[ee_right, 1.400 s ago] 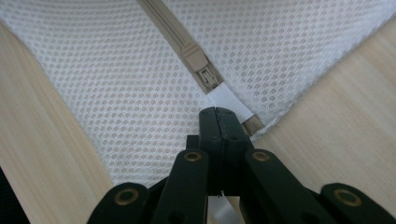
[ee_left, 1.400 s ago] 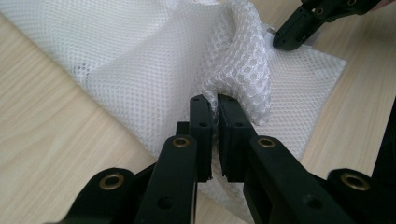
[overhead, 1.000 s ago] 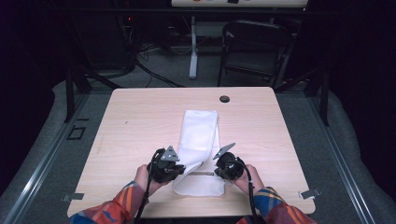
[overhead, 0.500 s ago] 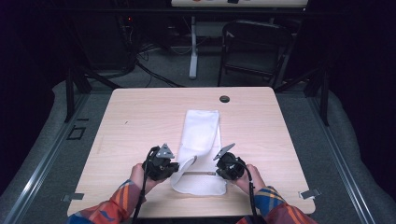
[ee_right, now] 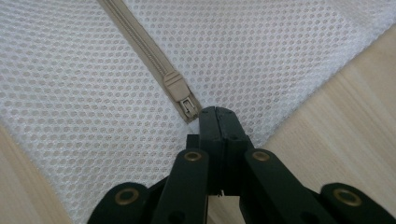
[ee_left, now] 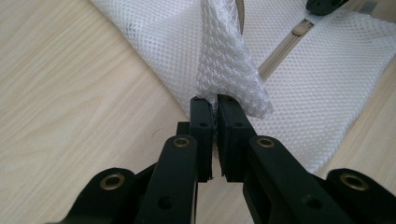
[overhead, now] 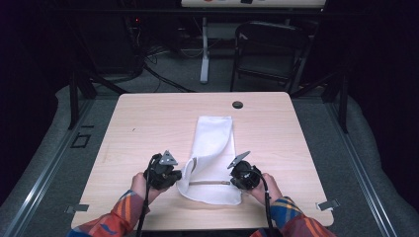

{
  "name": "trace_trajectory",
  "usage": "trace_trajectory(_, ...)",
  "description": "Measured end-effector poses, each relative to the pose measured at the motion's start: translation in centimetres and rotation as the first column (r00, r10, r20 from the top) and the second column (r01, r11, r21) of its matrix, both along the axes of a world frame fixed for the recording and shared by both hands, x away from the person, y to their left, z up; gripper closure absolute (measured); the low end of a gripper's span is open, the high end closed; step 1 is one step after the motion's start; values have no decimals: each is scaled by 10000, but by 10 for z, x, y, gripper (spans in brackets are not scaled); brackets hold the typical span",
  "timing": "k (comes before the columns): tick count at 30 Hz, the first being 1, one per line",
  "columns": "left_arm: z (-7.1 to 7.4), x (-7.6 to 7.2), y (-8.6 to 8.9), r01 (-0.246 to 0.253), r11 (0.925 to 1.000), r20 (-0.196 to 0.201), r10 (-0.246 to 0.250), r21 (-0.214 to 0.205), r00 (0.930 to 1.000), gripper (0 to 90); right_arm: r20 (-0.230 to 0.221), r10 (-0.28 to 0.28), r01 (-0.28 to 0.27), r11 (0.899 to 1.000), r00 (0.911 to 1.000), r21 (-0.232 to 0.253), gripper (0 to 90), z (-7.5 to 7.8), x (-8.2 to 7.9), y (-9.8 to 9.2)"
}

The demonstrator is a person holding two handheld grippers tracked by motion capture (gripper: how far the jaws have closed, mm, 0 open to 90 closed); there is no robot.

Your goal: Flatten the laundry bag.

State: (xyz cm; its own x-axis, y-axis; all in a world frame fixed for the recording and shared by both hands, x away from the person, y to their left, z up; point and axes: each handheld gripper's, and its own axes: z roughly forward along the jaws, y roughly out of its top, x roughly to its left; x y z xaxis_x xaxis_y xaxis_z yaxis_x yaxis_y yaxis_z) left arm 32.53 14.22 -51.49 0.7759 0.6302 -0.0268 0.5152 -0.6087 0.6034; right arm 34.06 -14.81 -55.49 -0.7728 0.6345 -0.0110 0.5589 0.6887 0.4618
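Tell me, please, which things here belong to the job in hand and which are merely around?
In the job:
- white mesh bag, with its beige zipper
- left gripper, shut on a pinched-up fold of the mesh
- right gripper, shut at the zipper's slider

Merely around:
- wooden table, with a dark grommet hole
- black chair behind the table

Wooden table, white mesh bag on it
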Motion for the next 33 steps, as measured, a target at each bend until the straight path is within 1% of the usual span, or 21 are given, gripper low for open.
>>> trace_trajectory(2, 0, 0, 1, -49, 10000, 100, 48, 35, 9999, 855, 2, 32, -32, 9999, 10000, -149, 900, 1, 1, -1)
trace_trajectory(4, -1, -1, 2, -71, 9999, 68, 70, 103, 10000, 855, -31, 39, -39, 9999, 10000, -120, 900, 1, 1, -1)
trace_trajectory(6, -1, -1, 4, -38, 9999, 38, 37, 141, 10000, 855, -28, -73, 73, 9999, 10000, -79, 900, 0, 1, -1)
trace_trajectory(8, -1, -2, 5, -36, 9998, 14, 35, 195, 10000, 855, -39, -98, 98, 9999, 9999, -118, 900, 1, 1, -2)
trace_trajectory(10, -2, -2, 6, -55, 9998, -72, 57, 212, 10000, 854, -24, -119, 119, 9999, 9999, -104, 900, 0, 1, -2)
trace_trajectory(11, -2, -1, 7, -38, 9998, -127, 40, 200, 9999, 854, -43, -95, 94, 9998, 9999, -199, 900, 1, 1, -3)
trace_trajectory(13, -3, -2, 8, -31, 9997, -211, 36, 224, 9998, 852, -47, -85, 84, 9997, 10000, -234, 900, 1, 2, -3)
trace_trajectory(14, -3, -2, 8, -17, 9995, -223, 24, 312, 9997, 852, -44, -101, 100, 9996, 9999, -261, 900, 1, 2, -4)
trace_trajectory(20, -5, -2, 9, 23, 9988, -377, -5, 481, 9993, 851, -22, -203, 203, 9995, 9998, -259, 900, 1, 1, -4)
trace_trajectory(23, -6, -2, 11, 24, 9989, -437, -4, 469, 9990, 851, -19, -206, 205, 9994, 9998, -291, 900, 1, 1, -4)
trace_trajectory(24, -6, -2, 12, 75, 9990, -515, -52, 436, 9987, 850, -18, -207, 206, 9993, 9998, -305, 900, 1, 1, -4)
trace_trajectory(27, -7, -2, 12, 61, 9988, -507, -36, 495, 9987, 850, -27, -193, 192, 9990, 9998, -412, 900, 2, 1, -4)
trace_trajectory(28, -7, -1, 12, 132, 9986, -557, -104, 505, 9984, 850, -12, -222, 221, 9989, 9998, -411, 900, 2, 1, -4)
trace_trajectory(31, -8, -2, 11, 66, 9985, -590, -34, 550, 9982, 851, -54, -231, 228, 9985, 9997, -492, 900, 3, 1, -5)
trace_trajectory(33, -9, -1, 11, 90, 9983, -616, -54, 572, 9981, 851, -42, -287, 285, 9986, 9996, -444, 900, 2, 1, -6)
